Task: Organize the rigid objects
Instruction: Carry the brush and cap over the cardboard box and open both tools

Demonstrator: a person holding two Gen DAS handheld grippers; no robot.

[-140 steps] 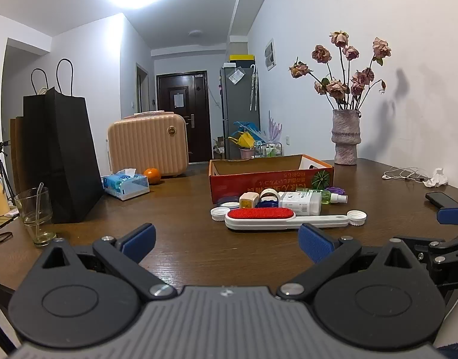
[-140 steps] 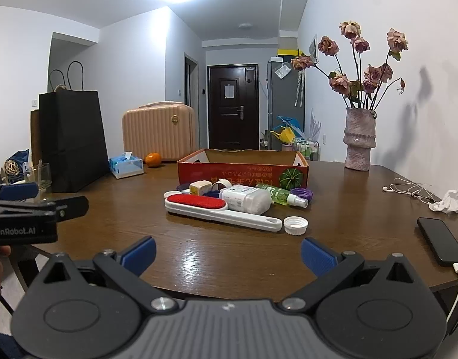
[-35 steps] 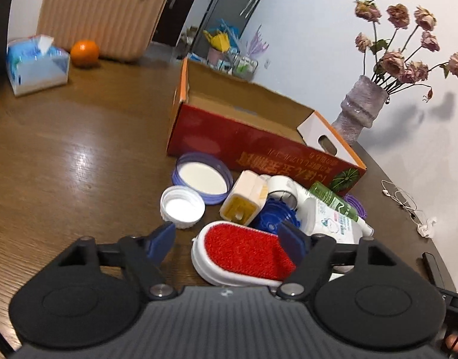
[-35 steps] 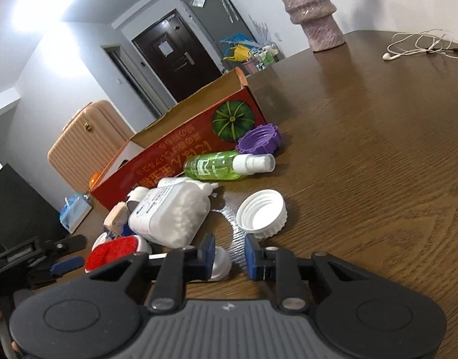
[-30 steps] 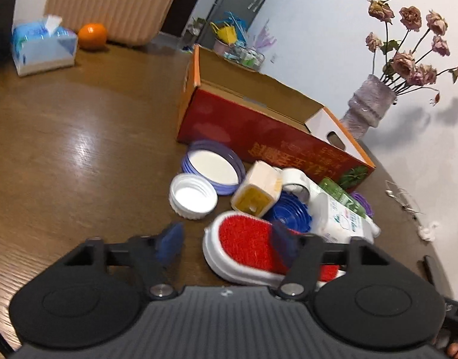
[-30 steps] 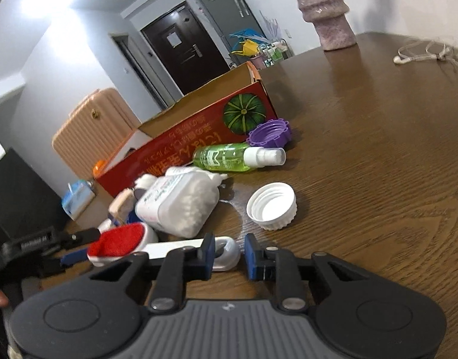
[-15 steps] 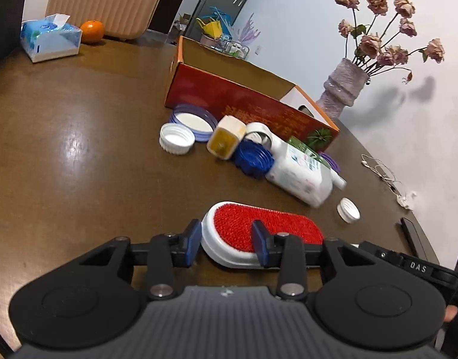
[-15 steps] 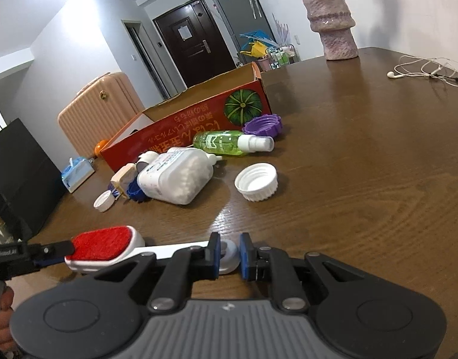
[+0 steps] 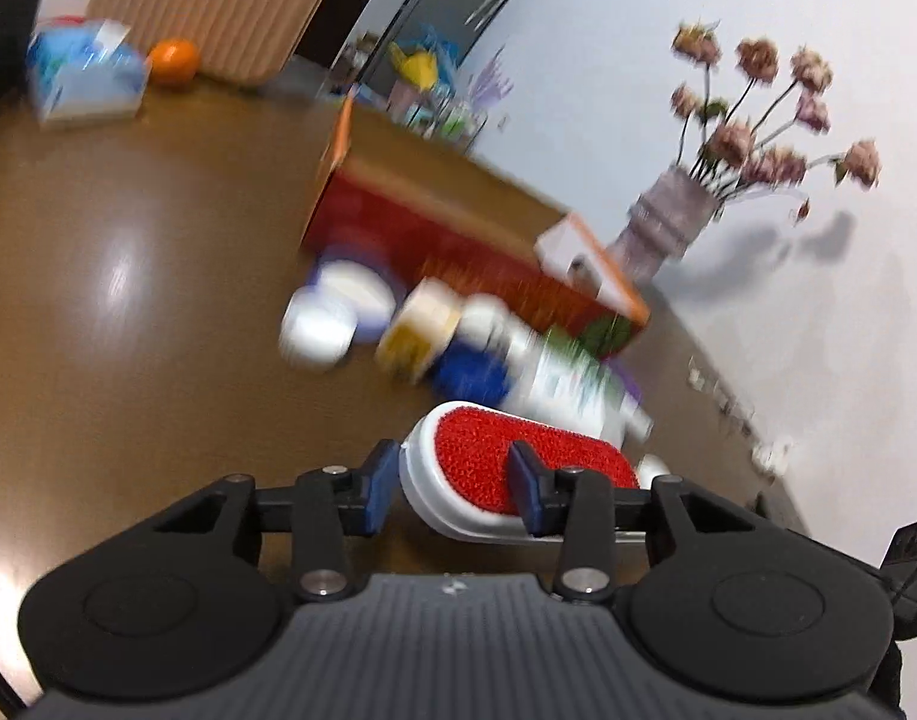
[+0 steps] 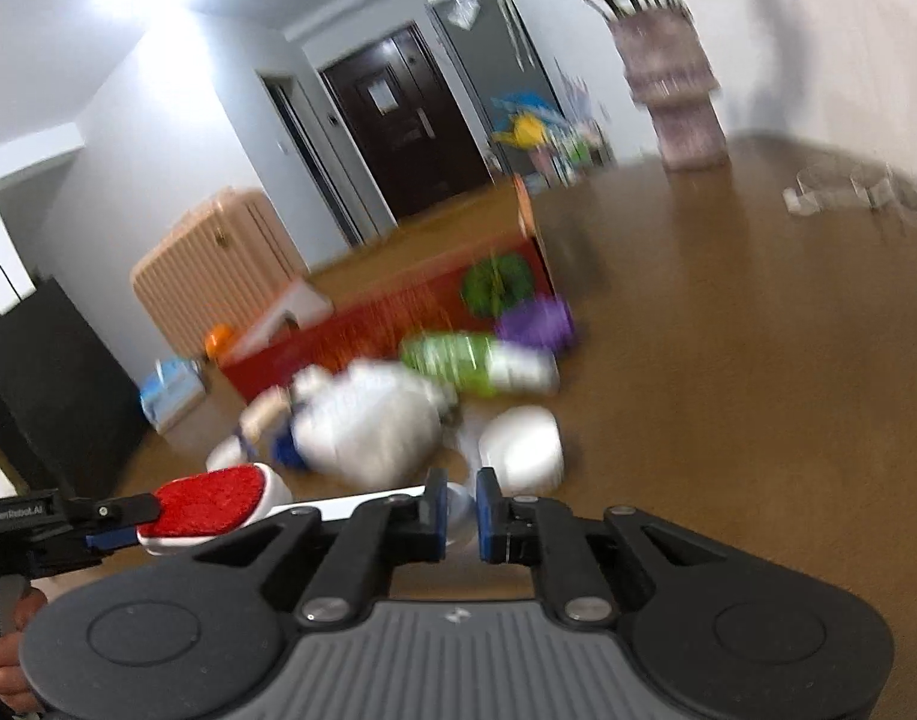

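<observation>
A white lint brush with a red pad [image 9: 518, 456] is held in the air by both grippers. My left gripper [image 9: 452, 489] is shut on its red head. My right gripper [image 10: 456, 513] is shut on the ringed end of its white handle [image 10: 362, 504]. The brush head also shows in the right wrist view [image 10: 212, 501]. Beyond it, blurred, lie a white bottle [image 10: 368, 426], a green spray bottle [image 10: 470, 360], a purple lid [image 10: 536, 321], white caps [image 10: 521, 450] and a blue lid [image 9: 473, 375], all in front of the open red cardboard box [image 9: 458, 234].
A vase of dried roses [image 9: 668, 228] stands at the back right on the brown table [image 9: 128, 312]. A tissue box [image 9: 80, 84] and an orange [image 9: 173, 60] sit at the back left by a peach suitcase [image 10: 218, 270]. A black bag [image 10: 44, 372] stands at the left.
Both grippers, shut on the brush, have carried it up and forward toward the pile and the box. Both views are now motion-blurred.
</observation>
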